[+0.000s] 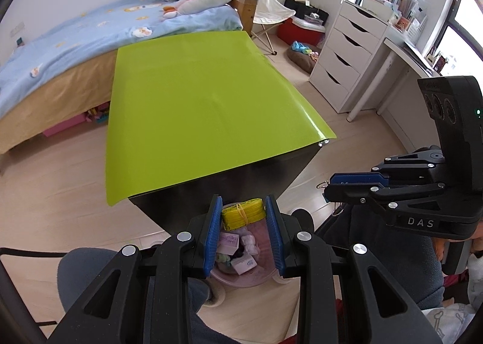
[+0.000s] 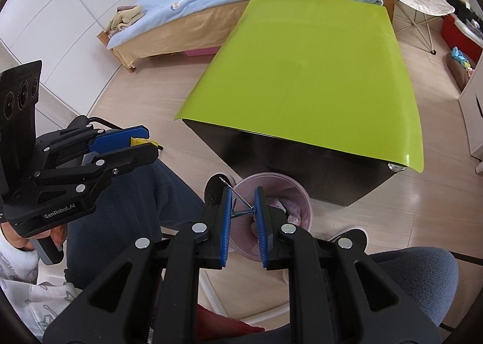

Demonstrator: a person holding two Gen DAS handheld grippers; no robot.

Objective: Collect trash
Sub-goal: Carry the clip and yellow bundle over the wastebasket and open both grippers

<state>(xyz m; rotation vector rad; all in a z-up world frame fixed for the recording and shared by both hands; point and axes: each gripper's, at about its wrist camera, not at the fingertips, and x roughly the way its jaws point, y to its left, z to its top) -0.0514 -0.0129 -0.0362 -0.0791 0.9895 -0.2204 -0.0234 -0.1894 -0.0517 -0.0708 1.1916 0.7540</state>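
Both claws hang over a round pink plastic waste bin (image 1: 241, 279) standing on the pale wood floor (image 1: 60, 193) just beside the dark worktop with a lime-green glossy top (image 1: 196, 108). Left claw (image 1: 244, 208) clamps a yellow ribbed bundle tied with a yellow band (image 1: 243, 211) between its blue pads, above the bin's pink and lilac packets. Right claw (image 2: 243, 202) pinches a small silver wire clip (image 2: 241, 206) across its narrow gap, over the bin's rim.
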